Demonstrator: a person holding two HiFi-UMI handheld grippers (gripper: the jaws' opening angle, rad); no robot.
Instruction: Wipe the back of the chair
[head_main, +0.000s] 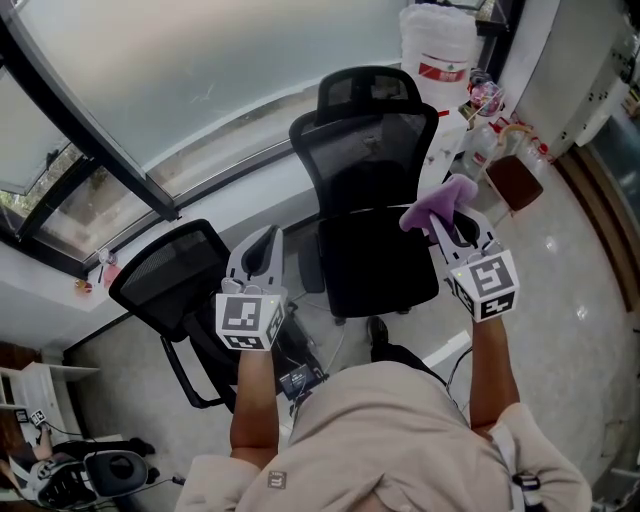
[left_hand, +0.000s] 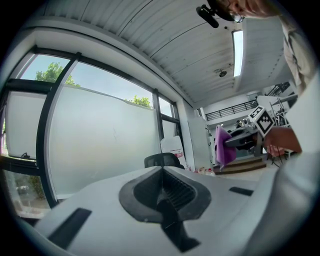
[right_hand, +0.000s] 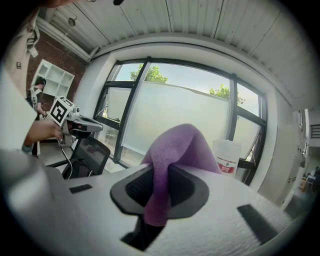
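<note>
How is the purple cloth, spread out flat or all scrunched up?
Scrunched up. The purple cloth is pinched in the right gripper's shut jaws and humps up in a fold above them, not lying flat.

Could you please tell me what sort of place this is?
Most likely an office: a black mesh chair with a second chair beside it, a long window wall, and a white jug behind them.

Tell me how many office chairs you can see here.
2. A black mesh chair with a headrest stands straight ahead by the window, just left of the purple cloth; a second mesh chair is further left. Others may sit out of frame.
</note>
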